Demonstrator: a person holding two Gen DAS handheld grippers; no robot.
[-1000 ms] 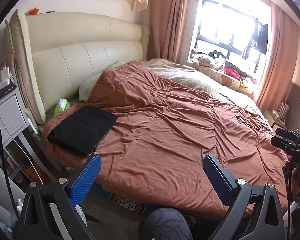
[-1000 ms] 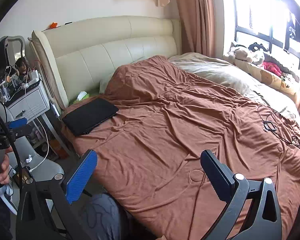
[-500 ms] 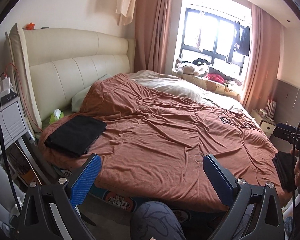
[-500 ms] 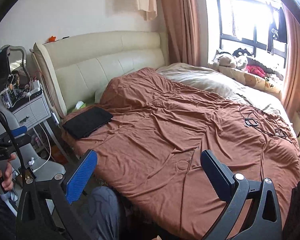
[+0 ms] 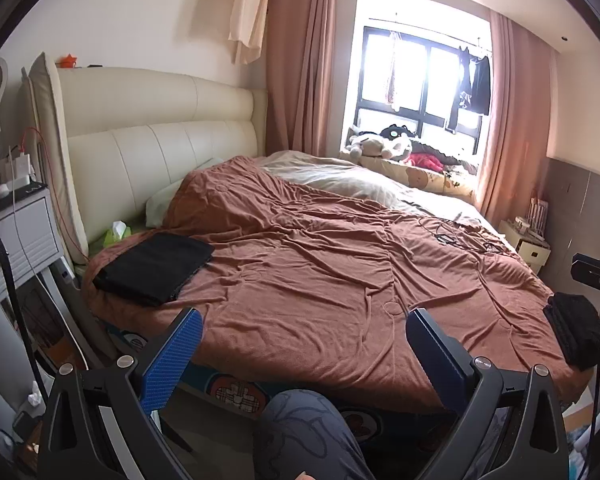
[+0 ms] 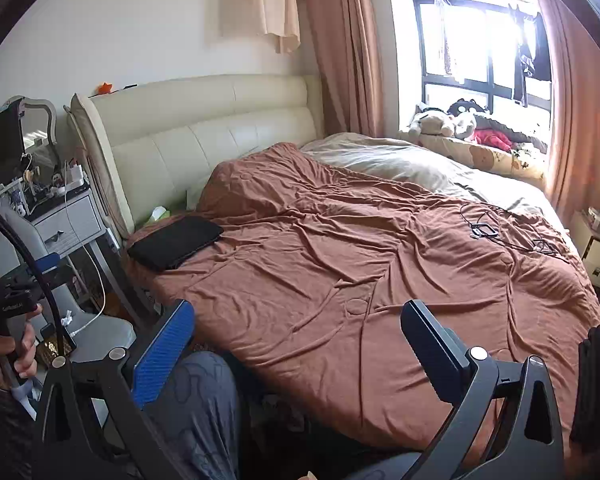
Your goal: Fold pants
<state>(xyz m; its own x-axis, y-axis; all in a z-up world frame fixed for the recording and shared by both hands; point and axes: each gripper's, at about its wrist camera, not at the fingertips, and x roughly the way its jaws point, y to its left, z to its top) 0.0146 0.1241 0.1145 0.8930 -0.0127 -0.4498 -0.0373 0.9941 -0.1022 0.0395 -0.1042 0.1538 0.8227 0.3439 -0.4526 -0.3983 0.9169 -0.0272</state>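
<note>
A folded black pair of pants [image 5: 154, 268] lies flat on the brown duvet [image 5: 320, 272] at the bed's near-left corner, also seen in the right wrist view [image 6: 176, 242]. A second dark folded pile [image 5: 576, 332] sits at the bed's near-right corner, cut off by the frame edge in the right wrist view [image 6: 598, 380]. My left gripper [image 5: 304, 320] is open with nothing between its fingers, held off the bed's near edge. My right gripper [image 6: 296, 312] is likewise open and holds nothing, well back from both piles.
A cream headboard [image 5: 160, 128] and a white nightstand [image 6: 68, 224] stand at the left. Cables [image 6: 496, 232] lie on the duvet's far right. A green tissue box [image 5: 116, 234] sits by the pillow. The person's knee [image 5: 304, 424] is below the grippers. Plush toys [image 5: 380, 144] line the window.
Both grippers have drawn back from the bed and tilted upward, so more of the room shows. The dark pile at the near-right corner has come into view. Both stay open.
</note>
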